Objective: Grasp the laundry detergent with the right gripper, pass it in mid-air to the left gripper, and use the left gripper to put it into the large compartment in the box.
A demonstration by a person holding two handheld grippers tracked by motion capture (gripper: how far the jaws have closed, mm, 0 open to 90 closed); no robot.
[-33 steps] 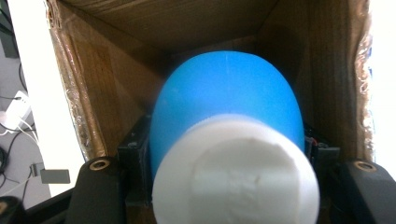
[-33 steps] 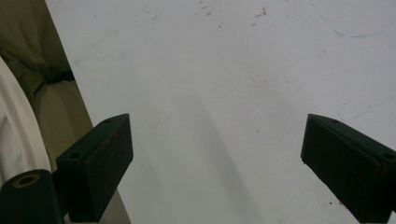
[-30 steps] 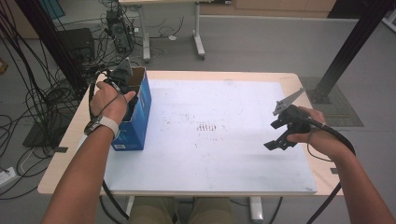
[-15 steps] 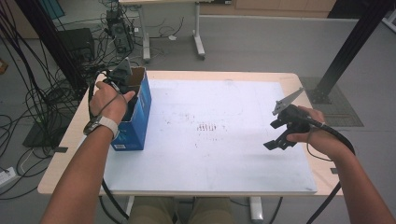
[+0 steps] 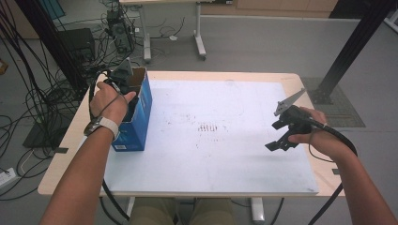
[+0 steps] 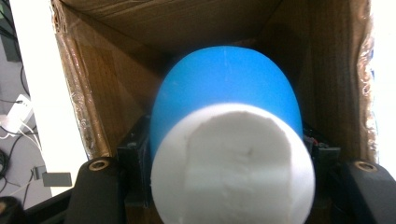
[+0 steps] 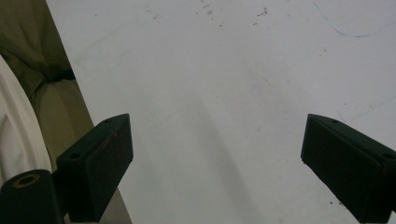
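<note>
Left tongs (image 5: 123, 83): sunk into the open top of the blue carton (image 5: 136, 123), clenched on a blue cup-shaped thing (image 6: 226, 98) with a white foam-like plug (image 6: 232, 164) facing the camera. Jaws press its two sides, low on the body.

Held thing: inside the carton, among the brown walls; in the left gripper view it hangs between the jaws, with cardboard near on the flanks and beyond.

Right tongs (image 5: 283, 136): released, jaws spread wide, nothing between them; they hover over the bare white worktop (image 5: 220, 154), well apart from the carton.

Carton: stands on end at the left edge of the worktop, beside the left hand (image 5: 109, 99); nothing steadies it.

Risk, slip: the blue shell looks smooth and rounded, and the grip sits low on it; a tilt of the wrist could likely let it rotate or squirt out of the jaws.

Risk, snag: the thing sits near the carton walls; lifting off-axis would probably catch the rim or a taped flap.

Risk, tip: the carton is tall, narrow and close to the edge; a snagged lift could drag it over or off the worktop.

Risk, idle hand: the right tongs are too far off to brace the carton if it shifts.
</note>
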